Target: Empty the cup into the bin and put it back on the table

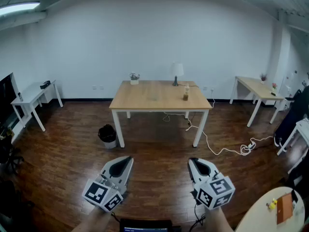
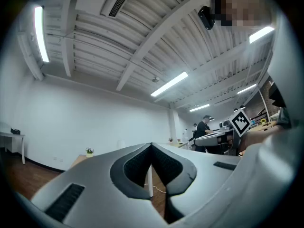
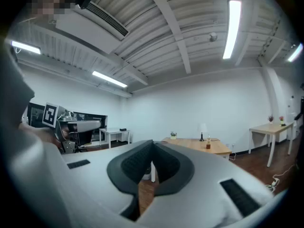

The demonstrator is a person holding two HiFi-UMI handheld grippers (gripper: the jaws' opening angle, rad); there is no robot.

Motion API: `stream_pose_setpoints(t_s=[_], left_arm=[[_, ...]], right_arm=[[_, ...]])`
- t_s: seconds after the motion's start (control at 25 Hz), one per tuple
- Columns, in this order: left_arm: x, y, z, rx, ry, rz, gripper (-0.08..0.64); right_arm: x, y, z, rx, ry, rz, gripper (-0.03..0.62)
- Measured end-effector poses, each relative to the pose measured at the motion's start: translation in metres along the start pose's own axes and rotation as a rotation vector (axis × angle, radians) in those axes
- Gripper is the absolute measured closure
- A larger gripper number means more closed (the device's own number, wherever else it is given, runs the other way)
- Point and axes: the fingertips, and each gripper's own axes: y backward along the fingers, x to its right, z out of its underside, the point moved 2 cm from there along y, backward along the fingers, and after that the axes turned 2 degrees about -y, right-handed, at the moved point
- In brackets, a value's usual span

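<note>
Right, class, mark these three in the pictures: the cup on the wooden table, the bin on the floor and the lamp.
cup (image 1: pixel 185 96), head view, on its brown lower half.
bin (image 1: pixel 107 135), head view, on its dark side.
lamp (image 1: pixel 177 71), head view, on its white shade.

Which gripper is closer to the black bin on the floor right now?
Left. The left gripper is held short of the bin, a little to its right; the right gripper is much farther right of it.
</note>
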Motion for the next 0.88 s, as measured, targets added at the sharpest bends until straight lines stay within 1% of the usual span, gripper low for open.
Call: stream_pose_setpoints(t_s=[0.2,0.36,0.48,0.64,0.88], left_arm=[[0.01,-0.01,0.003,0.011,-0.005,0.001,0.56],[0.008,-0.018,0.008,0.008,0.0,0.005,0.56],[0.003,-0.027,0.015,0.015,0.01,0.014,0.56],[-0.016,-0.046,0.022,0.027,0.013,0.033,0.56],[-0.065,-0.073,0.034,0.037,0.023,0.046,0.56]], right_arm=[[0.018,0.003,0.003,-0.002,0.001,-0.003,0.591],[0.023,-0.005,0.007,-0.012,-0.003,-0.014,0.591],[0.03,-0.015,0.007,-0.012,0.003,-0.008,0.591],[0.04,-0.04,0.003,-0.003,-0.007,0.01,0.591],[0.051,-0.098,0.001,-0.019,0.0,0.019,0.591]])
